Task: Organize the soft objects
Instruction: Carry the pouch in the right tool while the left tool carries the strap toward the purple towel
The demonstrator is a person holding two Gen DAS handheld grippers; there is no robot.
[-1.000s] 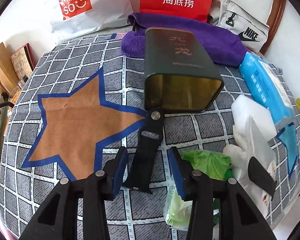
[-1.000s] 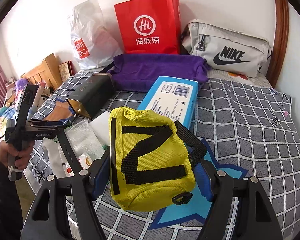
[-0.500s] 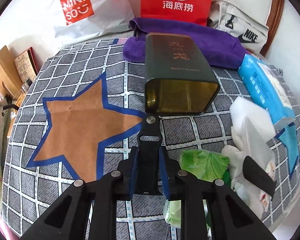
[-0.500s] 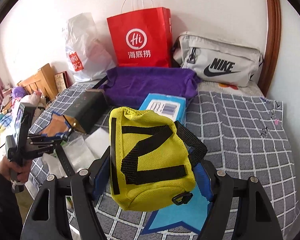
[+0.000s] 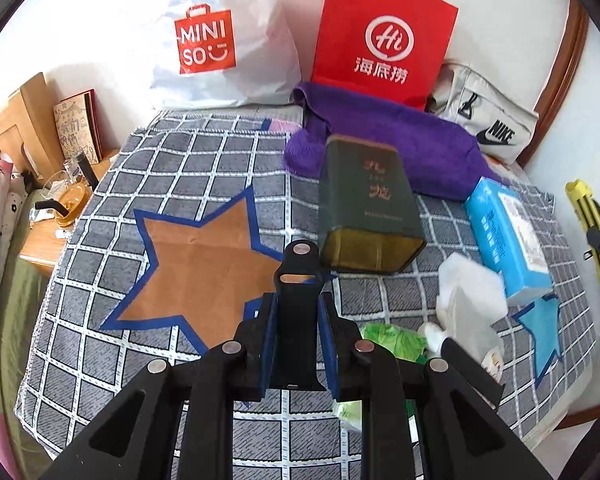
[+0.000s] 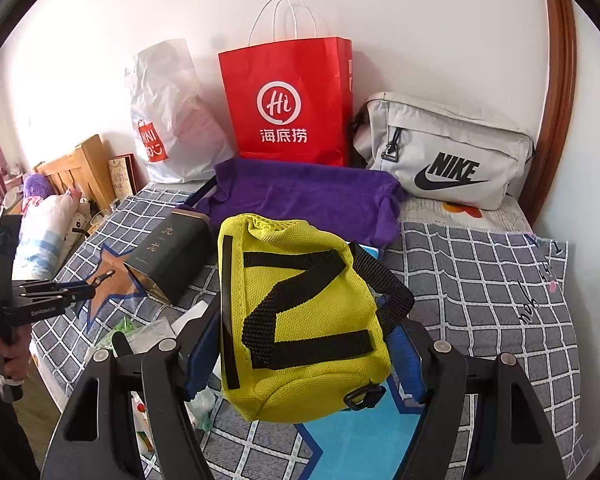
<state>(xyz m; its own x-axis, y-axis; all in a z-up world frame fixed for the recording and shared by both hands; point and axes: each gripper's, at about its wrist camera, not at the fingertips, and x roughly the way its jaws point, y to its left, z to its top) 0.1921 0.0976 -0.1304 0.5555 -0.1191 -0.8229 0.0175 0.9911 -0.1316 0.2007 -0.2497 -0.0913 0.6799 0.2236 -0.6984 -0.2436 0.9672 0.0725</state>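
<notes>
A small bright yellow pouch (image 6: 300, 320) of woven mesh fabric, crossed by black webbing straps in a Z shape with a black side loop and buckle, hangs above the checked bedspread (image 6: 480, 280), pinched between the blue pads of the right gripper (image 6: 304, 352). The left gripper (image 5: 298, 340) pinches a flat black strap (image 5: 298, 300) with a slot and a metal stud near its tip, lifted off the cloth. Beyond lie a dark green tin (image 5: 364, 216), a purple towel (image 6: 308, 196), a red paper bag (image 6: 288, 100) and a grey Nike bag (image 6: 444, 152).
</notes>
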